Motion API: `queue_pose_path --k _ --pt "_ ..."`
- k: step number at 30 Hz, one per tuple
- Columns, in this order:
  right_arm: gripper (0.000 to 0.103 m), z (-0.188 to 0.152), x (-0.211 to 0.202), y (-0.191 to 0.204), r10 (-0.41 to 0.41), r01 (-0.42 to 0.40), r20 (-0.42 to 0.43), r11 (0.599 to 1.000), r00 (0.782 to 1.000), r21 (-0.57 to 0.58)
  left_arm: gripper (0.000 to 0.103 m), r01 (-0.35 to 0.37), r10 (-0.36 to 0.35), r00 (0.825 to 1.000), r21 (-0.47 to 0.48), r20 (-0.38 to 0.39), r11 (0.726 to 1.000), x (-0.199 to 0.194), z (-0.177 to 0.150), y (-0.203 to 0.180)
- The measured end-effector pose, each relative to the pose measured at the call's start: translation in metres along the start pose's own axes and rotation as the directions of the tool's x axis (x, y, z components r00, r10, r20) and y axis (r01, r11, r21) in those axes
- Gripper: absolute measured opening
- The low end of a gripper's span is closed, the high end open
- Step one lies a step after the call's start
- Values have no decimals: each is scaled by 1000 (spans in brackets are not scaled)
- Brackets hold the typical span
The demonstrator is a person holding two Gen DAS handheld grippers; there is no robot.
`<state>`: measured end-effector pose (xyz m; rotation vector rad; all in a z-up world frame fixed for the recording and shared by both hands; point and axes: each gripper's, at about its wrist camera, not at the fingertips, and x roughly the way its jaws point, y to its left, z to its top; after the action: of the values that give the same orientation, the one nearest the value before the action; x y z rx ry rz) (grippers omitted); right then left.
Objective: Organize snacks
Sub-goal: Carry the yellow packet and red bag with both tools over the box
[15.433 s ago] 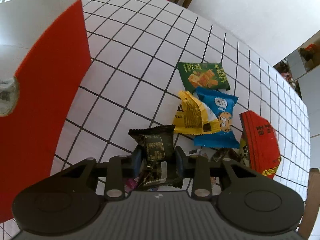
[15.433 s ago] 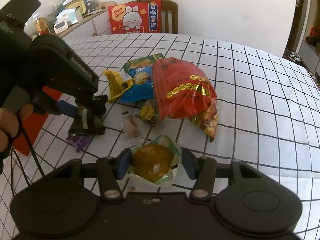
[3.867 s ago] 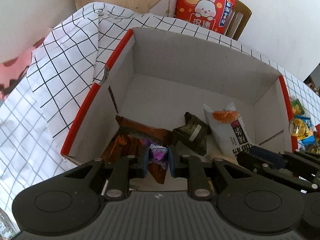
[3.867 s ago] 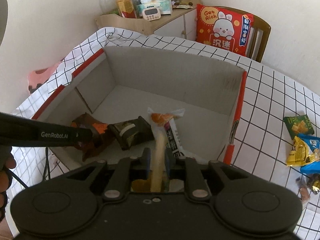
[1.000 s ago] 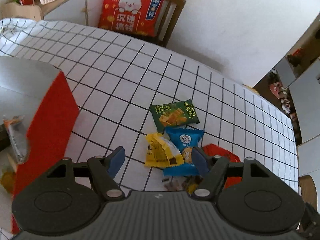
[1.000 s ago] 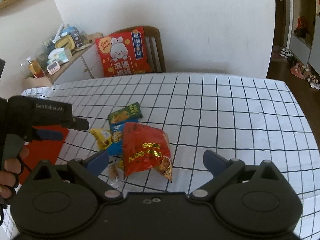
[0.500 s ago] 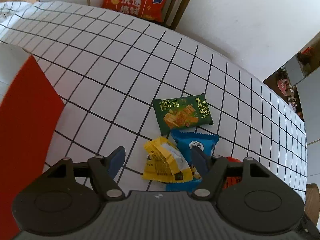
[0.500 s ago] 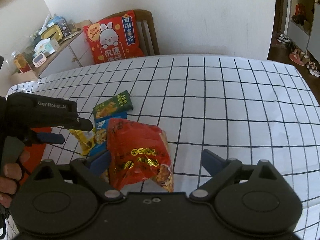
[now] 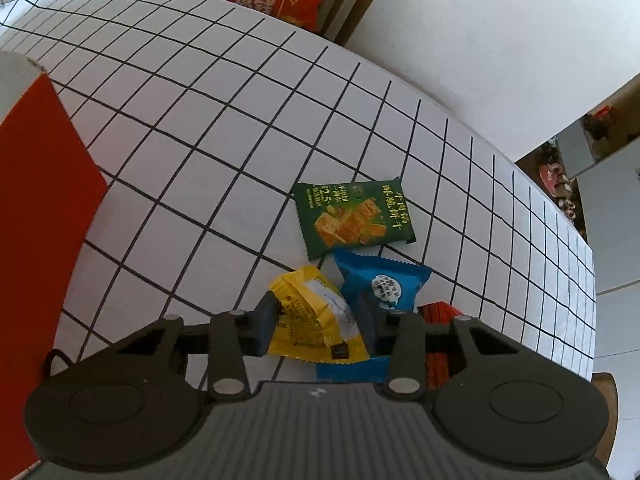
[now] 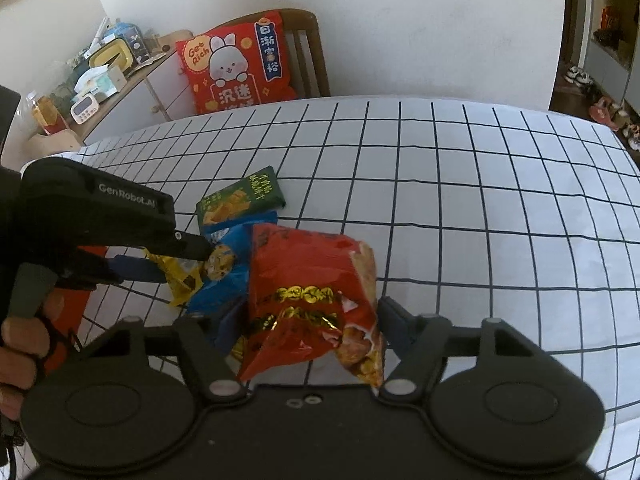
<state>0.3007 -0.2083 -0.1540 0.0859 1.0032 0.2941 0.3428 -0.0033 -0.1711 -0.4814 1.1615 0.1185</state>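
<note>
A yellow snack packet (image 9: 314,314) lies on the checked tablecloth between the two fingers of my left gripper (image 9: 316,322), whose jaws stand open around it. A blue packet (image 9: 384,284) lies just right of it and a green cracker packet (image 9: 354,218) lies beyond. My right gripper (image 10: 312,322) has its jaws open on either side of a large red snack bag (image 10: 312,276). The right wrist view also shows the yellow packet (image 10: 180,276), the blue packet (image 10: 224,268), the green packet (image 10: 240,196) and the left gripper's fingers (image 10: 140,270).
The red side of the cardboard box (image 9: 36,216) stands at the left. A chair with a red rabbit cushion (image 10: 236,64) is at the table's far edge. A cluttered cabinet (image 10: 108,76) stands at the back left. Bare tablecloth (image 10: 500,208) spreads right.
Both grippers have come down and forward onto the snack pile. The left jaws have narrowed around the yellow packet; the right jaws have narrowed around the red bag.
</note>
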Motion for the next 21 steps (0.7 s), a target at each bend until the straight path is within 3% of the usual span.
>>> queue_pose_path --k 6,21 --pt "62 -5 -10 0 -9 9 22 1000 1000 -1 29 -19 19 1000 21 7 1000 -8 -5 0" --pt "62 -19 -66 19 -1 3 60 1000 998 -28 29 -23 19 999 95 42 995 -71 -44 7"
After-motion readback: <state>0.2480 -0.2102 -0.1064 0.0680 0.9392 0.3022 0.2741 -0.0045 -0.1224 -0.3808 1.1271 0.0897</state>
